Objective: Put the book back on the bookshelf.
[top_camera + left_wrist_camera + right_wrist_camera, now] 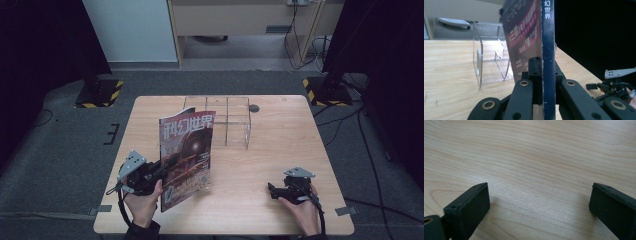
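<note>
A magazine with a dark red cover stands upright on the wooden table, held by its spine edge. My left gripper is shut on the magazine, its black jaws clamping the blue spine from both sides. My right gripper rests low near the table's front right, in a person's hand. In the right gripper view its jaws stand wide apart over bare wood, and the right gripper is open with nothing between its fingers.
A clear acrylic organiser with several compartments stands at the back middle of the table, just behind the magazine, and shows as the clear organiser in the left gripper view. Cables and stand bases lie on the floor beyond the table.
</note>
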Demonstrator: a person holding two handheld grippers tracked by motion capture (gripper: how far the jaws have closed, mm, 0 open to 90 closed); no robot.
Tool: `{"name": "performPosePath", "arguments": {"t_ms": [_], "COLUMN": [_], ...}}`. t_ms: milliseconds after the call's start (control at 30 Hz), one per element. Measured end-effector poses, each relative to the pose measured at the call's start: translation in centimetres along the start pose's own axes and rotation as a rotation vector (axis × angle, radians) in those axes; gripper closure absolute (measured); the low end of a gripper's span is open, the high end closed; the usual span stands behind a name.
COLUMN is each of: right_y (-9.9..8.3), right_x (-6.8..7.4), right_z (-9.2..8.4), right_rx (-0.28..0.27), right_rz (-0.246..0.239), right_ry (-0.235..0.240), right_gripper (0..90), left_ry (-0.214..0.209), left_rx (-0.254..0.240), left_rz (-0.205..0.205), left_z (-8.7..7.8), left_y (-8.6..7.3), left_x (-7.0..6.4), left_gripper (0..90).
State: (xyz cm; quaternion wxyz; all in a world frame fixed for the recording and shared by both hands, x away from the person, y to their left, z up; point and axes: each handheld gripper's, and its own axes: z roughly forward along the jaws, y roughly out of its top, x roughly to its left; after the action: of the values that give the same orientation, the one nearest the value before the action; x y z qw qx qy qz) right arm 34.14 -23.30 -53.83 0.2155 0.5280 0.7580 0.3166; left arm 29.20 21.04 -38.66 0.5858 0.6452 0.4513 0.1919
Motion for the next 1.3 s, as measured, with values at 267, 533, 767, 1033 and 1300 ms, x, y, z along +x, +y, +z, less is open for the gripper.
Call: {"name": "performPosePath", "arguments": {"t_ms": [267,533,767,1033,1300], "right_y": [-0.3,-0.3,-0.3,-0.2,-0.2], "right_x": [0.1,0.1,0.1,0.3,0.3], "right_z": [-0.2,-0.3,-0.3,-0.1,-0.1], "right_rx": [-0.003,0.003,0.006,0.007,0.007], "right_rz": [0.005,-0.002,-0.002,0.009,0.012], "right_ry": [-0.008,0.002,0.002,-0.012,-0.012], "right_gripper": [3.1,2.0,1.8,0.3,0.3], "left_ry": [0.024,0.053,0.077,0.11,0.143], "left_rx": [-0.024,-0.014,-0.015,-0.034,-0.064], "left_rz": [0.02,0.039,0.04,0.043,0.044], "left_z": [-0.8,0.2,0.9,1.6,2.5], "left_y": [1.1,2.8,4.8,6.9,9.0], "left_x": [0.3,0.8,1.4,2.2,3.1], "left_gripper": [83.9,83.9,83.8,83.9,83.9]}}
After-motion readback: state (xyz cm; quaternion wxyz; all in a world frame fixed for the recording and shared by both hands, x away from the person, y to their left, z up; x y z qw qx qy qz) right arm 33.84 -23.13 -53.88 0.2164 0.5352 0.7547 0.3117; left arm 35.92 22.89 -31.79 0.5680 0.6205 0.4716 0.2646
